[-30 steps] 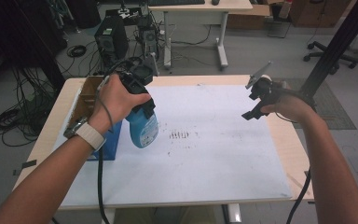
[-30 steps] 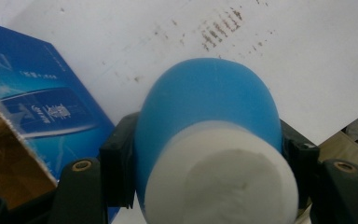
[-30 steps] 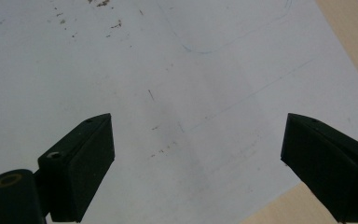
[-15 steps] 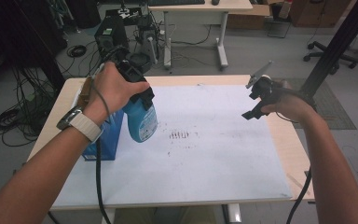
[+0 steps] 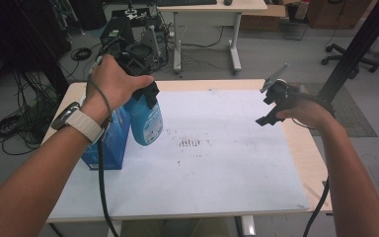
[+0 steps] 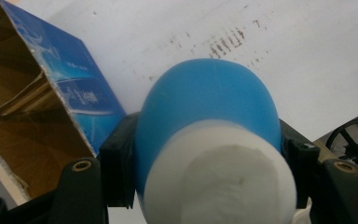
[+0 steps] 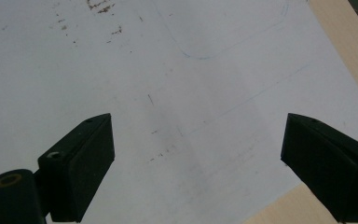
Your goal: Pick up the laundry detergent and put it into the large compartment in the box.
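Since the earlier frame, left gripper [image 5: 140, 81] had lifted the blue bottle [image 5: 146, 121], jaws clamped on it, above the white mat [image 5: 227, 163] beside the blue box [image 5: 106, 143]. Right gripper [image 5: 271, 106] hovered, jaws apart.

blue bottle's [image 6: 207, 107] white cap blurred and cut off below, open box [image 6: 32, 112] cropped at left

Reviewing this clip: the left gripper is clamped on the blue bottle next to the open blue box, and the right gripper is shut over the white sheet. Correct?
Not quite. The right gripper is open: the right gripper view shows its jaws wide apart with nothing between them, over the white sheet. The rest holds: the left gripper is clamped on the blue bottle beside the open blue box.
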Motion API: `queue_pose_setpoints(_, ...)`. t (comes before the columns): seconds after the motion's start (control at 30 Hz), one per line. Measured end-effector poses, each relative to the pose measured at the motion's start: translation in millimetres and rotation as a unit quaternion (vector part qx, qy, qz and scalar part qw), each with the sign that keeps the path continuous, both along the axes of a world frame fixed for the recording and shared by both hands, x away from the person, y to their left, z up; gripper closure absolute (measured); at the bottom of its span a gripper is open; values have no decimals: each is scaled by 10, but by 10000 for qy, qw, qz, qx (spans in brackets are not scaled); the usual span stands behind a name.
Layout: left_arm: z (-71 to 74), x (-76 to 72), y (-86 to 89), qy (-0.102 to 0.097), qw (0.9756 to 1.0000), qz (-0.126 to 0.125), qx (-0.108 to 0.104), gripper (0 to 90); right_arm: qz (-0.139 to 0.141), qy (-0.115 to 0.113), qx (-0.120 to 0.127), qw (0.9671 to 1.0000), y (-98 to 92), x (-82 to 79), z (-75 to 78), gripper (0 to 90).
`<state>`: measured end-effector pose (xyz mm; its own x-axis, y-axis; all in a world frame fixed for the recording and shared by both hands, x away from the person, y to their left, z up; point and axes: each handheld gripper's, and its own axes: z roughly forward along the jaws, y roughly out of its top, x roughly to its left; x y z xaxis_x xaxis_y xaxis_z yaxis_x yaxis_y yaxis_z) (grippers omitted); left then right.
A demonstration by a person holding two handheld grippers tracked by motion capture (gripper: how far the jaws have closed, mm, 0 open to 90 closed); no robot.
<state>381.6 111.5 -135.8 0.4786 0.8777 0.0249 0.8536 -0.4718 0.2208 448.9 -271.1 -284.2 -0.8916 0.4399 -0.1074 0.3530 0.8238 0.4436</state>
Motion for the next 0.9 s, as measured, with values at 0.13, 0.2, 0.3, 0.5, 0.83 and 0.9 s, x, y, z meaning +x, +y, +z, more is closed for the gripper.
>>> queue_pose_setpoints(0.13, 53, -5, 20, -45, 10000, 73, 5, 372, 29, -7, -19, 10000, 6, 1, 2, 98)
queue_pose_setpoints(0.2, 89, -4, 40, -40, 9999, 98, 18, 372, 24, 0, -26, 10000, 6, 2, 1, 98)
queue_pose_setpoints(0.3, 119, 0, 62, -32, 9999, 162, -11, 372, 36, -7, -19, 10000, 8, 5, -2, 98)
queue_pose_setpoints(0.5, 193, 13, 127, -9, 9995, 312, -16, 372, 52, -11, 0, 10000, 22, 10, 2, 98)
queue_pose_setpoints(0.83, 337, 26, 221, -82, 9982, 586, -36, 372, 67, -42, 13, 10000, 35, 13, 18, 98)
queue_pose_setpoints(0.9, 355, 30, 246, -74, 9981, 613, -45, 372, 63, -40, 7, 10000, 38, 13, 19, 98)
